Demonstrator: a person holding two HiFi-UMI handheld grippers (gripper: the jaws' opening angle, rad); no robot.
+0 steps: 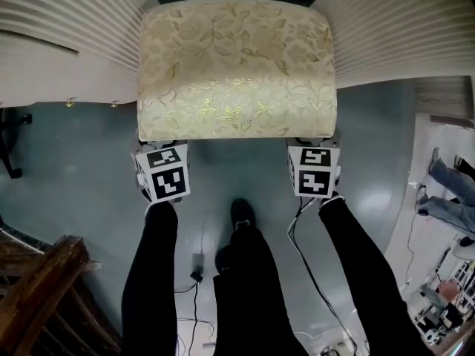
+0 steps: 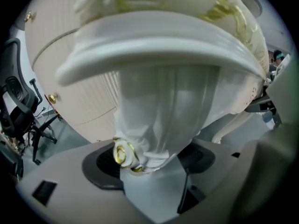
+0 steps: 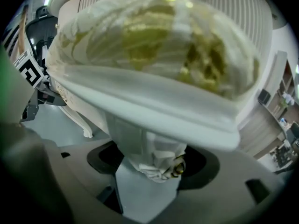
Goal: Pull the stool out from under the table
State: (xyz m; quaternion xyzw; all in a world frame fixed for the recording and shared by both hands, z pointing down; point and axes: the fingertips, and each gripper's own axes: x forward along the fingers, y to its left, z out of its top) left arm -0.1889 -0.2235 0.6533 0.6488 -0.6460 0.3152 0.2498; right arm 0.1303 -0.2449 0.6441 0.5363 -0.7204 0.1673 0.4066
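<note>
A: Status, near to far?
B: Person's legs [image 1: 249,273] in black at the bottom of the head view. Cables [image 1: 312,273] lie on the grey floor [image 1: 89,147]. Wooden furniture [image 1: 44,288] low left, well apart from the rest.
A: Tongs?
B: Left tongs [image 2: 150,164] spread wide, with the stool's left front leg [image 2: 159,111] standing between them. Gold trim [image 2: 122,154] on that leg sits just beside one pad [image 2: 100,164]. No squeeze visible. Right tongs [image 3: 154,162] look the same: apart, right front leg [image 3: 140,139] in the gap, not clamped. Both are at the stool's near corners, marker cubes [image 1: 165,173] just below the seat edge in the head view.
A: Stool?
B: Stool [image 1: 236,50] on the floor, straight ahead of the person. White frame [image 2: 159,36], cream cushion [image 1: 237,95] with a gold leaf pattern. Its far end sits between the two ribbed white fronts of the surface [image 1: 74,28], far edge at the dark gap underneath. Near end sticks out toward the person.
A: Beyond that?
B: Small gold knobs [image 2: 52,97] on the surface front, black office chair [image 2: 18,106] off to its left. Another person [image 1: 445,191] at the right edge, far off.
</note>
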